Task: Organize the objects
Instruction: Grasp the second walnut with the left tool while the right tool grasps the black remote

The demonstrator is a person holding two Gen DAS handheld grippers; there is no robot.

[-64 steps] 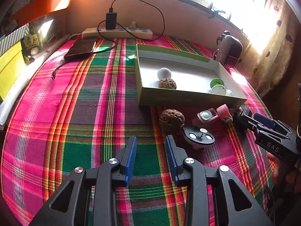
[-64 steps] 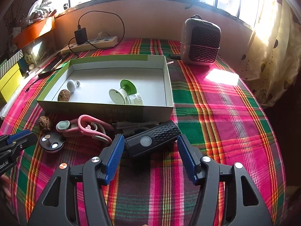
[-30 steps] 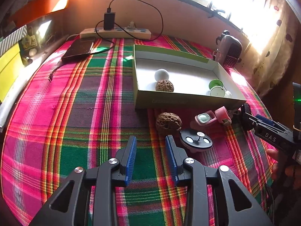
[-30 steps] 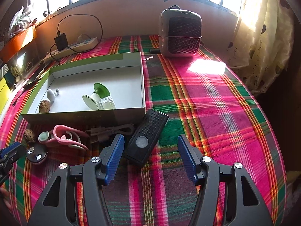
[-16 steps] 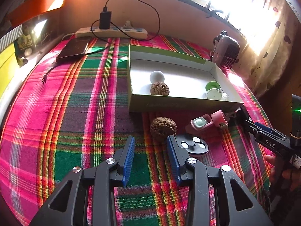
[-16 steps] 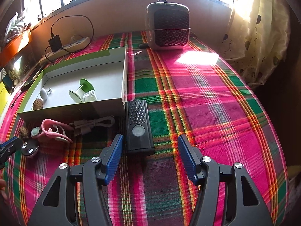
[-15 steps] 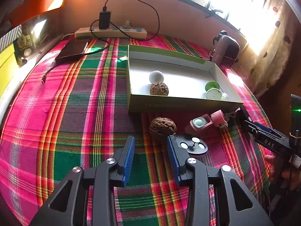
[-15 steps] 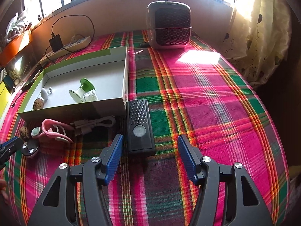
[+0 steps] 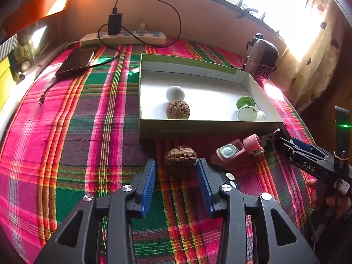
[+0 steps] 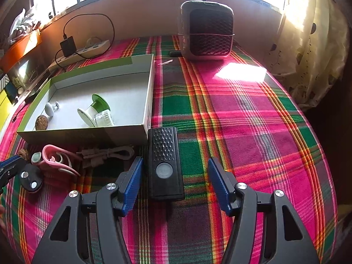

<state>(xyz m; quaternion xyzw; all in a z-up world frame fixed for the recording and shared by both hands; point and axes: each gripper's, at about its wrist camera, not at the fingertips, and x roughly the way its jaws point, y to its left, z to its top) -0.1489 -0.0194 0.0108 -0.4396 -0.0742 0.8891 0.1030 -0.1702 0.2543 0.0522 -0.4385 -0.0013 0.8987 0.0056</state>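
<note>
Both views ride low and close over the plaid-covered bench (image 9: 72, 145), looking forward along blue-padded fingers toward the windowed wall. The left wrist view faces the open box (image 9: 198, 129) from its left front; the right wrist view from its right front. Both share that box, the power strip (image 10: 88, 49) and the heater (image 10: 205, 33).

Pink-green plaid tablecloth (image 10: 242, 114), green-rimmed white box (image 9: 198, 81), brown walnut (image 9: 180, 157), pink earphones (image 10: 55, 156)
</note>
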